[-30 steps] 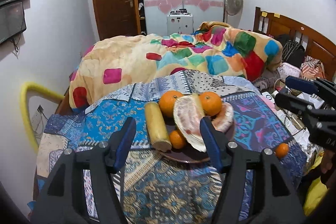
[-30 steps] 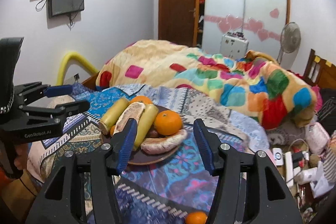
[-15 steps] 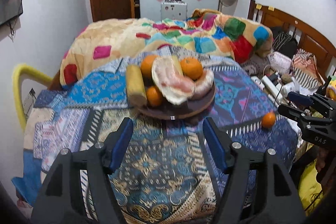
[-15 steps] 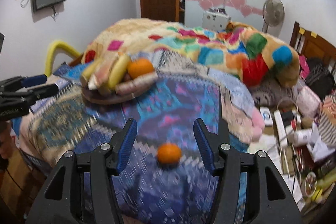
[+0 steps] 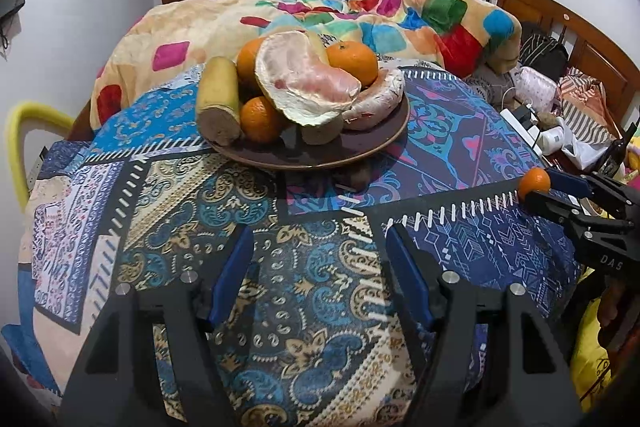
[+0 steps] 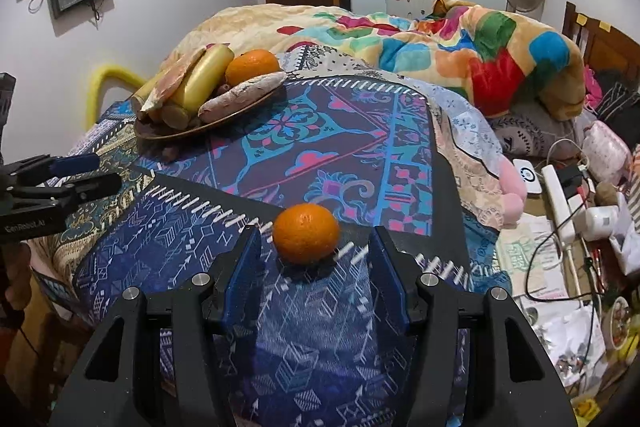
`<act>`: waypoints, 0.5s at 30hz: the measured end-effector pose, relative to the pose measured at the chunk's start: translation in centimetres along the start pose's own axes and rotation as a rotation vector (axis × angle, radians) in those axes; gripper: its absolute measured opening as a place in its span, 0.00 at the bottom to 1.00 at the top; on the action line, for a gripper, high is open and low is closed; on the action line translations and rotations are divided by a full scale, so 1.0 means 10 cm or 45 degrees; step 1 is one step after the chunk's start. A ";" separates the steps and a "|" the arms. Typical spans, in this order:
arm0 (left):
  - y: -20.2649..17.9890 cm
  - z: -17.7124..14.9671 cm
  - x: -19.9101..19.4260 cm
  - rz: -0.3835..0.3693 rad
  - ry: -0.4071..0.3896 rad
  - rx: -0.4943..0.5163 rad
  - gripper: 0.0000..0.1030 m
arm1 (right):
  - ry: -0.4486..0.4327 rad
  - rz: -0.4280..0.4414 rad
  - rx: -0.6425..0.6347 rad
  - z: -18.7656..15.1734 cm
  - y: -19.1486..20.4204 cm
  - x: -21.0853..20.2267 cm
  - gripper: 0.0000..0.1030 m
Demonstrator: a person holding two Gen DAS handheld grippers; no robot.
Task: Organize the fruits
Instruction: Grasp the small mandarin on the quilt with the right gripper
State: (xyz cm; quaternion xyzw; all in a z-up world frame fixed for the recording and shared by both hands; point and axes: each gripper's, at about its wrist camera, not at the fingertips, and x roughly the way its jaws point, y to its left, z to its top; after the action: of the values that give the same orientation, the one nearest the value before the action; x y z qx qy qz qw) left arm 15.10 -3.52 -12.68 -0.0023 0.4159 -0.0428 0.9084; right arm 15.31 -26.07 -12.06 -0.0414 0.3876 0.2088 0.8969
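Orange and alone, a mandarin (image 6: 306,233) sits on the patterned bedspread (image 6: 332,147), well apart from the brown plate (image 5: 360,147) where the other fruit is heaped: more mandarins (image 5: 352,57), a peeled pomelo segment (image 5: 308,83) and a yellowish cylindrical piece (image 5: 218,99). The right gripper (image 6: 316,267) is set low at the stray mandarin with its blue-padded jaws spread wide, one finger on either side of the fruit; neither pad looks to be touching it yet, and it holds nothing. The left gripper (image 5: 320,275) hovers over the spread in front of the plate, likewise wide open and empty.

I judge the step in hand to be collecting the loose mandarin so it can join the rest. The next move calls for easing slightly further forward so the pads bracket its widest part, then closing gently enough not to squash or roll it.
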 end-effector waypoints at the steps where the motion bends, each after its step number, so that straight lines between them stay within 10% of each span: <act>1: -0.01 0.01 0.02 -0.005 0.004 0.002 0.66 | 0.007 0.010 -0.004 0.00 0.00 0.03 0.36; 15: -0.19 0.29 0.37 -0.051 0.086 0.039 0.42 | -0.056 0.095 -0.043 0.15 0.10 0.06 0.30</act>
State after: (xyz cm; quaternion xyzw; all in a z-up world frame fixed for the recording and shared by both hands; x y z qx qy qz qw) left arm 19.55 -5.79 -13.51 0.0047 0.4455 -0.0673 0.8927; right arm 16.28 -24.64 -11.35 -0.0375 0.3653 0.2493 0.8961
